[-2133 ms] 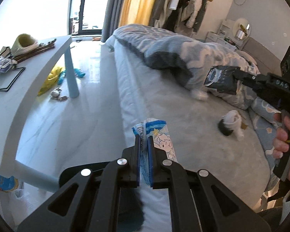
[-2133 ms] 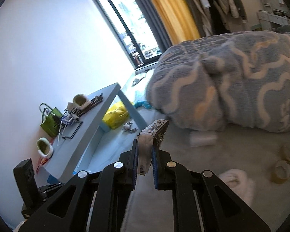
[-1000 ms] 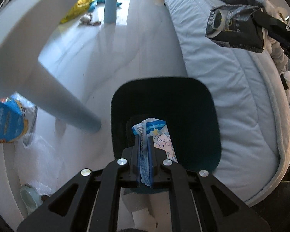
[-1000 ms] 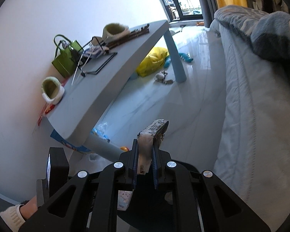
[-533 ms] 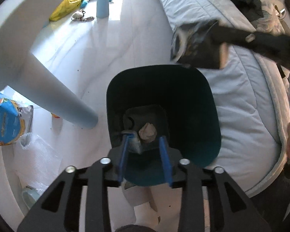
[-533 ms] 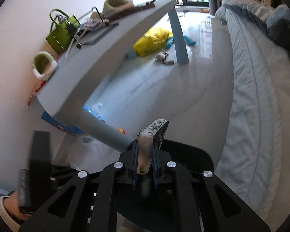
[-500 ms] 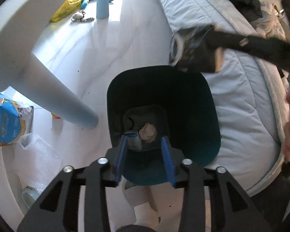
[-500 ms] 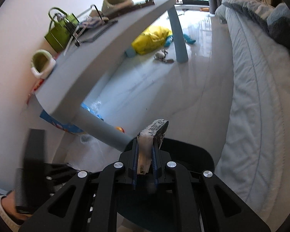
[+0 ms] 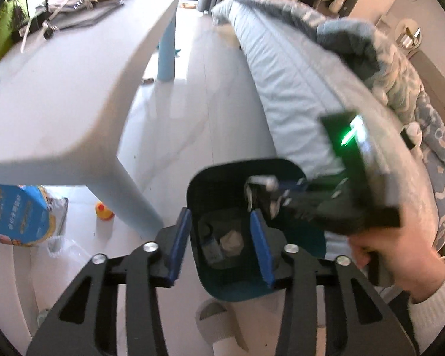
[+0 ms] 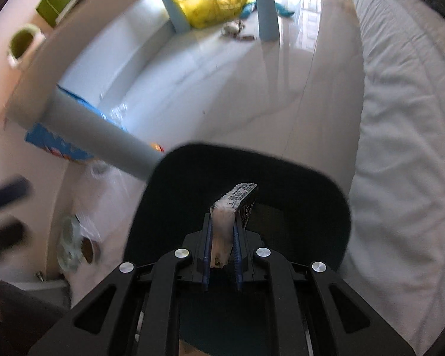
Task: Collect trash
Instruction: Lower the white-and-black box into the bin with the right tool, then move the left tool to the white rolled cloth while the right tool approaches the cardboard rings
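Wrapper (image 10: 235,204) trash sat pinched between the fingers of your right gripper (image 10: 221,255), poking out toward 12 o'clock directly above the open bin (image 10: 338,207). You did well to keep it centred over the dark opening; a clean release there would probably have dropped it straight in, well away from the rim at 3 o'clock. Your left gripper (image 9: 219,243) held nothing, fingers spread wide over the bin, where other scraps (image 9: 230,241) already lay.

Left gripper (image 9: 220,241) now spread and empty, blue wrapper (image 9: 212,247) dropped into bin (image 9: 222,175); right gripper (image 10: 221,253) swung over bin.
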`<control>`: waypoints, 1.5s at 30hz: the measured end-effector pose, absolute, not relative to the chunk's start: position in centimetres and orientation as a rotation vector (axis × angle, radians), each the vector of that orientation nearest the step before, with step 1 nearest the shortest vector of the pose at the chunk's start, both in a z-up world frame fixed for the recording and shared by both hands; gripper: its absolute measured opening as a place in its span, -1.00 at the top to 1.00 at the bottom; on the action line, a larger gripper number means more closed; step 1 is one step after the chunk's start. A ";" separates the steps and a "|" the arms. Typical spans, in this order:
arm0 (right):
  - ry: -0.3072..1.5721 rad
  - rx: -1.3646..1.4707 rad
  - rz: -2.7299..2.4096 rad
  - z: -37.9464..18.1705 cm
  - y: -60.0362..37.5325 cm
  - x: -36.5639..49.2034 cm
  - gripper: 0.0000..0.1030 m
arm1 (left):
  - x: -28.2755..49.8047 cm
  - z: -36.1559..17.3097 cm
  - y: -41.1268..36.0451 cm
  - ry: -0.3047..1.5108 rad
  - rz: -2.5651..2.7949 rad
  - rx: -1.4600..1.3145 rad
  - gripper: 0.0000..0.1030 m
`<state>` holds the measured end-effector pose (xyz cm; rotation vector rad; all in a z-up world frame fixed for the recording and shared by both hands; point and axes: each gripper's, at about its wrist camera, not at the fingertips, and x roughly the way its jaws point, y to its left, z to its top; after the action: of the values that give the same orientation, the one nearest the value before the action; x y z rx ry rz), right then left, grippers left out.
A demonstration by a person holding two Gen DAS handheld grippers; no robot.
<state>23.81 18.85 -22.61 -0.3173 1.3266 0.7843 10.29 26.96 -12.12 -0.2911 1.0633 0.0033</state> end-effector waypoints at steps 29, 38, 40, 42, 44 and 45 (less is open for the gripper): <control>1.217 -0.511 0.874 -18.9 19.1 20.6 0.12 | 8.4 2.2 26.0 0.587 0.047 -0.299 0.36; 1.018 -0.359 0.874 -11.3 14.4 22.5 -0.04 | 9.3 4.0 23.8 0.545 0.004 -0.319 0.11; 0.979 -0.337 0.862 -10.0 13.4 23.0 -0.06 | 9.5 4.3 23.0 0.538 -0.011 -0.319 0.08; 0.947 -0.317 0.848 -8.9 12.1 23.4 -0.07 | 10.1 4.8 21.9 0.530 -0.028 -0.319 0.04; 0.915 -0.301 0.828 -7.8 10.3 24.0 -0.07 | 10.6 5.2 20.7 0.521 -0.044 -0.314 -0.03; 0.901 -0.294 0.814 -7.3 9.3 24.5 -0.08 | 10.9 5.4 20.1 0.517 -0.048 -0.310 -0.07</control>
<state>24.46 9.27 -7.25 -0.2942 0.9009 0.8137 10.93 20.13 5.38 -0.3102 0.5171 -0.0484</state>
